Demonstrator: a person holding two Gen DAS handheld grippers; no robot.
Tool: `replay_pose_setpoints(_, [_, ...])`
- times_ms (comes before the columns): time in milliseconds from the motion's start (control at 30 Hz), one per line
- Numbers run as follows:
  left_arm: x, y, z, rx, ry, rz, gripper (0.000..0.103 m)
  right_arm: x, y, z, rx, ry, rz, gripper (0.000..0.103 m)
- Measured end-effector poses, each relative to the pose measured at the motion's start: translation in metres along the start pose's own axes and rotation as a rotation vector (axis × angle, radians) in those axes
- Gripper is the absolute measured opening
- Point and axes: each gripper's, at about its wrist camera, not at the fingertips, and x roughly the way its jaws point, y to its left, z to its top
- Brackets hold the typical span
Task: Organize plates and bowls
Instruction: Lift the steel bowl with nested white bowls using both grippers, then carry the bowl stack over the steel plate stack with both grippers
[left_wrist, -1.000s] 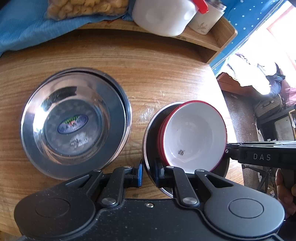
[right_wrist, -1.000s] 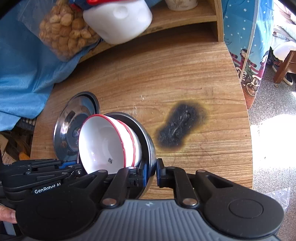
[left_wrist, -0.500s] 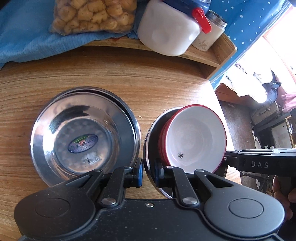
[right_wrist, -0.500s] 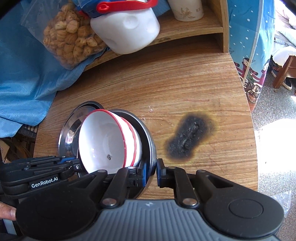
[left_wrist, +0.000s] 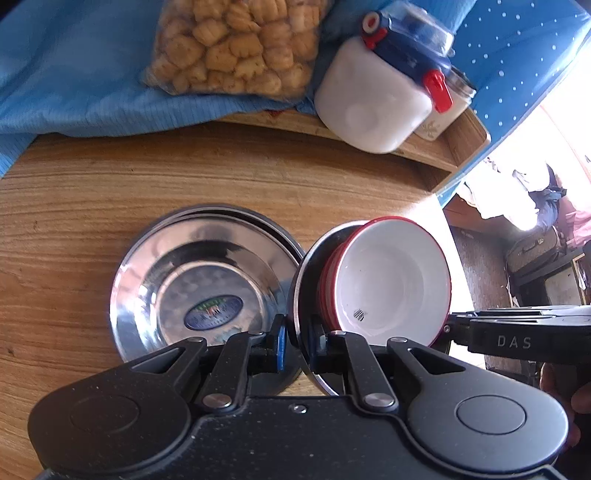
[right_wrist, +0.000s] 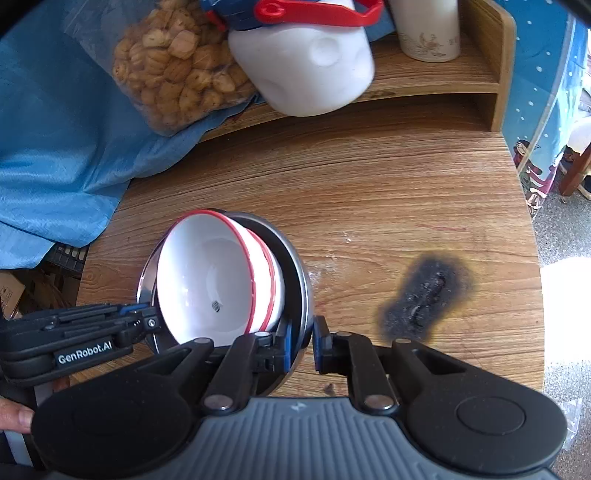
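Both grippers hold one steel plate (left_wrist: 301, 280) by opposite rims, with white red-rimmed bowls (left_wrist: 391, 280) stacked in it. My left gripper (left_wrist: 295, 347) is shut on its near rim. My right gripper (right_wrist: 301, 349) is shut on the other rim of the steel plate (right_wrist: 299, 273), the bowls (right_wrist: 207, 280) to its left. The carried plate sits above the table, overlapping the right edge of a stack of steel plates (left_wrist: 199, 288) that lies on the wooden table (left_wrist: 92, 221). In the right wrist view that stack is hidden behind the bowls.
A raised wooden shelf (right_wrist: 424, 79) at the back carries a white jug with a blue lid (left_wrist: 380, 103), a cup (right_wrist: 428, 33) and a bag of snacks (left_wrist: 236, 44) on blue cloth (left_wrist: 74, 74). A black burn mark (right_wrist: 424, 291) lies right of the load.
Both grippers and the plate with bowls have moved left and toward the steel plate stack, now overlapping its right edge. The shelf items show nearer.
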Motion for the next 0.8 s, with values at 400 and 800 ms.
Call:
replay_pose_setpoints(400, [-0.010, 0.030, 0.005, -0.065, -0.046, 0.023, 0.010, 0.019, 0.028, 0.014, -0.036, 0.020, 0.019, 0.015])
replay_pose_setpoints(800, [-0.008, 0.067, 0.005, -0.135, -0.048, 0.048, 0.010, 0.047, 0.060, 0.031, -0.093, 0.051, 0.028, 0.015])
